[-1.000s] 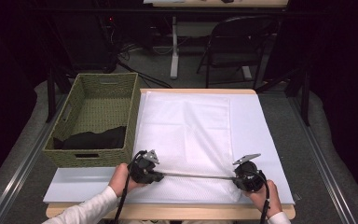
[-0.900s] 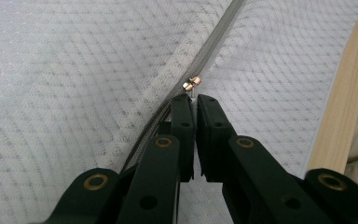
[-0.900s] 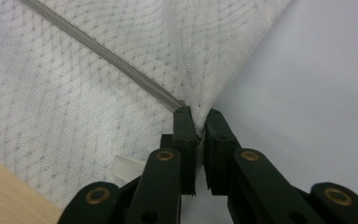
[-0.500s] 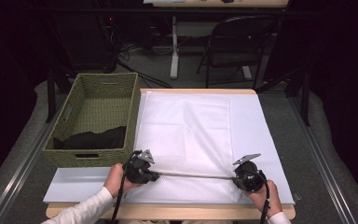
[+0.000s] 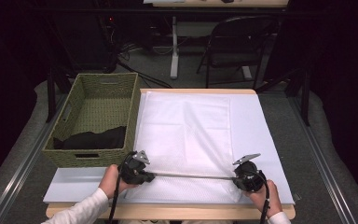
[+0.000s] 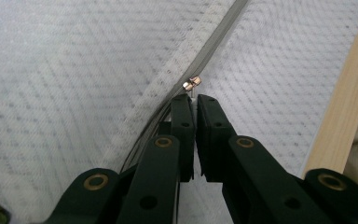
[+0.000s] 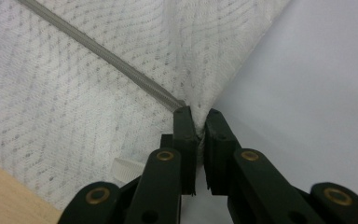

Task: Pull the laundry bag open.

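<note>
While I hold the mesh bag [image 5: 186, 140] flat on the table [image 5: 270, 140], the job in hand looks like running its zipper [image 5: 191, 176] along the near edge. To do it well, I judge I should keep the seam taut between my two hands, pull the slider [image 6: 192, 83] straight along the teeth rather than upward, and let my right hand only anchor the end so the fabric does not bunch.

My left tongs [image 6: 194, 100] are pressed nearly together, pinching the small pull tab just behind the brass slider; in the high view they [image 5: 144, 175] sit at the zipper's left end. My right tongs [image 7: 196, 114] are likewise almost closed, nipping a fold of white mesh right where the grey zipper tape ends, over the bag's right corner [image 5: 240, 179].

The bag lies spread across the white sheet in the middle of the table, zipper side nearest me. A woven basket [image 5: 98, 84] with dark cloth inside stands just beside it on the left.
</note>
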Demonstrator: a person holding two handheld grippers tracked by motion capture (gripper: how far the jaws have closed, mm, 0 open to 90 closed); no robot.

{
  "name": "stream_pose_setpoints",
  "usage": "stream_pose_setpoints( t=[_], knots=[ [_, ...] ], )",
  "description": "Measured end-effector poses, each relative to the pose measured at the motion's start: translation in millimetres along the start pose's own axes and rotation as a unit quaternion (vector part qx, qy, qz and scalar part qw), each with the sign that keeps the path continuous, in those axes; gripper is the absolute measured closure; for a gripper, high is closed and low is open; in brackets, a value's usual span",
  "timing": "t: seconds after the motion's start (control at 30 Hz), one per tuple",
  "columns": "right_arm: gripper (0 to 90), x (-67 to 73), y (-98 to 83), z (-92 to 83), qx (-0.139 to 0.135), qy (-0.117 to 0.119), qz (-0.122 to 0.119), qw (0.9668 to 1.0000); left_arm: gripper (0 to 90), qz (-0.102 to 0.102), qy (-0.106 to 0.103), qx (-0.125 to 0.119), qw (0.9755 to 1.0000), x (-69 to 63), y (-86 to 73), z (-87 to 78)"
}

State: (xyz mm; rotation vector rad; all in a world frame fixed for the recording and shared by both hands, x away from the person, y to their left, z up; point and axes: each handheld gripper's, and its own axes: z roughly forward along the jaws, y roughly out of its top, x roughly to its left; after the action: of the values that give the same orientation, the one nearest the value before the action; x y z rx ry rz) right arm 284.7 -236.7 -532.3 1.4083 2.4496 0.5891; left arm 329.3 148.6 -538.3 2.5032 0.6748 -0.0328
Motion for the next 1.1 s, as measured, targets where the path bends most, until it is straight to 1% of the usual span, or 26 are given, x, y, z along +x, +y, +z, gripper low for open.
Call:
stream_pose_setpoints(
  t=[0.13,0.17,0.23,0.3,0.33,0.37,0.47,0.5,0.53,0.6,0.73,1.07,1.1],
  knots=[
    [85.3,0.0,0.0,0.1,0.001,0.001,0.003,1.0,86.6,-0.005,0.0,0.0,1.0,1.5,-4.9,-0.9],
    [85.3,0.0,0.0,0.0,0.001,0.001,0.003,1.0,86.6,-0.004,-0.002,0.002,1.0,1.7,-5.5,-1.4],
    [85.4,-0.3,-0.1,0.1,0.001,0.001,0.003,1.0,86.6,-0.006,-0.002,0.0,1.0,2.2,-6.6,-3.0],
    [85.3,-0.2,0.0,0.0,0.002,0.002,0.004,1.0,86.6,-0.007,0.005,-0.002,1.0,2.7,-7.7,-4.9],
    [85.3,-0.2,0.0,0.0,0.002,0.002,0.004,1.0,86.6,-0.008,0.005,-0.002,1.0,3.3,-8.4,-5.6],
    [85.3,-0.2,-0.1,-0.1,0.002,0.002,0.004,1.0,86.7,-0.008,0.011,-0.004,0.9999,3.3,-9.4,-6.7],
    [85.3,-0.1,-0.1,-0.2,0.002,0.001,0.005,1.0,86.7,-0.012,0.013,-0.002,0.9999,4.8,-13.1,-8.0],
    [85.3,-0.5,-0.2,-0.2,0.003,0.0,0.004,1.0,86.7,-0.01,0.012,0.003,0.9999,5.8,-14.1,-8.6],
    [85.3,-0.5,-0.2,-0.2,0.003,0.0,0.004,1.0,86.7,-0.015,0.012,0.0,0.9998,6.0,-15.4,-8.9],
    [85.3,-0.1,-0.1,-0.2,0.002,0.001,0.005,1.0,86.6,-0.013,0.014,0.004,0.9998,6.5,-16.8,-9.8],
    [85.4,-0.7,-0.4,-0.4,0.003,-0.002,0.004,1.0,86.7,-0.023,0.015,0.003,0.9996,8.2,-20.2,-11.2],
    [85.4,-0.8,-0.3,-0.4,0.004,-0.002,0.003,1.0,86.6,-0.027,0.022,0.005,0.9994,12.0,-27.5,-16.4],
    [85.4,-0.8,-0.3,-0.4,0.004,-0.002,0.003,1.0,86.6,-0.026,0.023,0.008,0.9994,12.7,-28.0,-17.3]
  ],
)
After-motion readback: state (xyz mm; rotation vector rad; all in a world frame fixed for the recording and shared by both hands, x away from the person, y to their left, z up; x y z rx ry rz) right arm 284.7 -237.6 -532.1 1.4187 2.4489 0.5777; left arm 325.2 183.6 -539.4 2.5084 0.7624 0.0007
